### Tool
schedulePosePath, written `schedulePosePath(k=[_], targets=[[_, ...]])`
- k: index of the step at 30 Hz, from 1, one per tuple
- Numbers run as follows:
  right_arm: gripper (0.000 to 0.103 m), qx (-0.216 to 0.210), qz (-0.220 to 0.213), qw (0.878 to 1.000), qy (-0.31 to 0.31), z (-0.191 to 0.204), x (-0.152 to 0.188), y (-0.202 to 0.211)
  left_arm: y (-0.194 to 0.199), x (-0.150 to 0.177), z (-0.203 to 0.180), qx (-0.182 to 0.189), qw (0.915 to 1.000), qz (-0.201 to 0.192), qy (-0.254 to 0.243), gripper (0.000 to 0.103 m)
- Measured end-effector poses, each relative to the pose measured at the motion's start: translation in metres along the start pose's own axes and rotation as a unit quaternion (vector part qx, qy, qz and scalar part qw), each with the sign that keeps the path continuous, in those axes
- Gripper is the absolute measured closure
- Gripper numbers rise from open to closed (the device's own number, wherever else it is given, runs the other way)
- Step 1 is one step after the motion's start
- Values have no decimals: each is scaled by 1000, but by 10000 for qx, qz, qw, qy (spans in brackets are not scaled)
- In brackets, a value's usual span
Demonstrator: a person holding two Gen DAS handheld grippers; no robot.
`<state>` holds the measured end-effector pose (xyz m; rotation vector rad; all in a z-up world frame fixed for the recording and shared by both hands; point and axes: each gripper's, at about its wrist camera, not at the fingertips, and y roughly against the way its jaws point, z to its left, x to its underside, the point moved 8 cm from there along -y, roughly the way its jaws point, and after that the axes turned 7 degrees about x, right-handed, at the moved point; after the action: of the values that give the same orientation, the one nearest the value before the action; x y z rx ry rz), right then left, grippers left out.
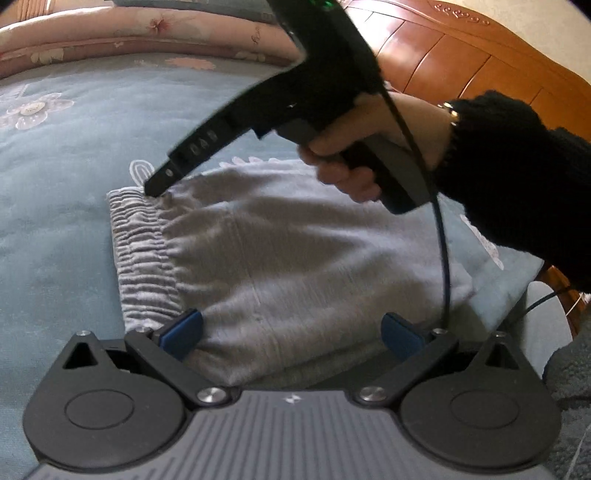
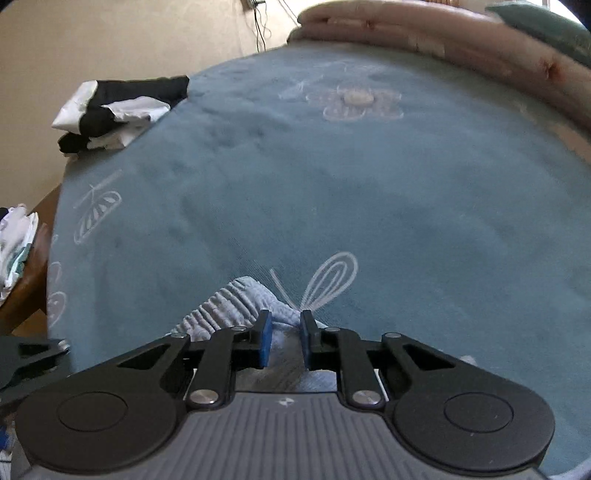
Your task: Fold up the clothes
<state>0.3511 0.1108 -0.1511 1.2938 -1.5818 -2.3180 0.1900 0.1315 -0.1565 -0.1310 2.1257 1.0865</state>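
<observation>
A grey garment (image 1: pixel 295 258) with a ribbed elastic waistband (image 1: pixel 144 258) lies folded flat on the blue bedspread (image 1: pixel 55 203). My left gripper (image 1: pixel 291 334) is open wide just above the garment's near edge, with nothing between its blue pads (image 1: pixel 183 332). A hand (image 1: pixel 351 155) in a black sleeve holds my right gripper (image 1: pixel 159 186), whose tip sits at the far corner of the waistband, where the cloth puckers. In the right wrist view the right gripper (image 2: pixel 286 339) has its pads close together with grey waistband (image 2: pixel 229 306) cloth bunched between them.
A pink flowered quilt roll (image 1: pixel 129 33) lies along the far side of the bed, beside a wooden headboard (image 1: pixel 461 55). Folded black-and-white clothes (image 2: pixel 118 110) sit at a bed corner. A pile of pale clothes (image 2: pixel 14 251) rests on a wooden surface beyond the bed's edge.
</observation>
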Motion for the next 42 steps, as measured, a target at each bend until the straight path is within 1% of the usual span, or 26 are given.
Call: schedulePosePath(k=[3,5,7,8,9,11,13,14,17,18,19,22,25,26,28,30,32,34,36,39,42], targets=[[81,-186,65,9992,-358,-7,-1,-4,0,2,-2,-13,10000,-3,-82,1],[80,-235,71,9985,-481,-11,0,-5,0,3,-3,5,10000,4,-78,1],[74,-234,55,9983,-533,-13,2,-5,0,4,-4,22,10000,11,-73,1],[67,-188,52,9983,-544,-14,2,-4,1,4,-4,31,10000,14,-71,1],[65,-190,34,9981,-584,-16,1,-2,1,5,-5,41,10000,18,-72,1],[65,-179,-61,9976,-671,-20,-1,7,5,5,-8,74,9999,33,-132,1],[67,-34,-267,9979,-589,-23,-4,27,11,0,-11,115,9999,-65,-102,1],[67,11,-366,9978,-555,-26,-5,38,13,-4,-13,206,9996,-147,-105,1],[68,106,-367,9965,-741,-41,0,58,18,-16,-21,480,9980,-386,-118,1],[68,138,-334,9958,-835,-46,4,63,15,-18,-25,574,9975,-387,-167,1],[68,127,-254,9954,-911,-50,9,63,11,-19,-29,661,9969,-379,-211,1],[68,311,29,9942,-1031,-62,25,49,-6,-13,-35,708,9973,-62,-179,1],[67,448,180,9923,-1140,-71,36,26,-13,-1,-35,651,9977,180,-50,1],[67,467,168,9915,-1200,-75,37,20,-11,2,-37,670,9976,177,-39,1],[67,355,95,9892,-1420,-79,37,23,-1,3,-38,687,9975,131,-37,1],[67,446,-124,9871,-1532,-92,40,47,11,0,-37,572,9984,19,-41,1],[67,552,-355,9844,-1635,-107,42,73,21,-6,-32,399,9991,-139,-79,1],[65,657,-585,9809,-1736,-121,45,99,29,-14,-26,335,9989,-316,-63,1],[60,786,-773,9748,-1938,-141,52,124,26,-20,-21,281,9988,-394,-32,1],[59,834,-836,9594,-2562,-178,79,141,11,-22,-14,183,9994,-283,31,1],[59,830,-660,9468,-3037,-202,107,128,-4,-17,-8,121,9998,-22,175,1]])
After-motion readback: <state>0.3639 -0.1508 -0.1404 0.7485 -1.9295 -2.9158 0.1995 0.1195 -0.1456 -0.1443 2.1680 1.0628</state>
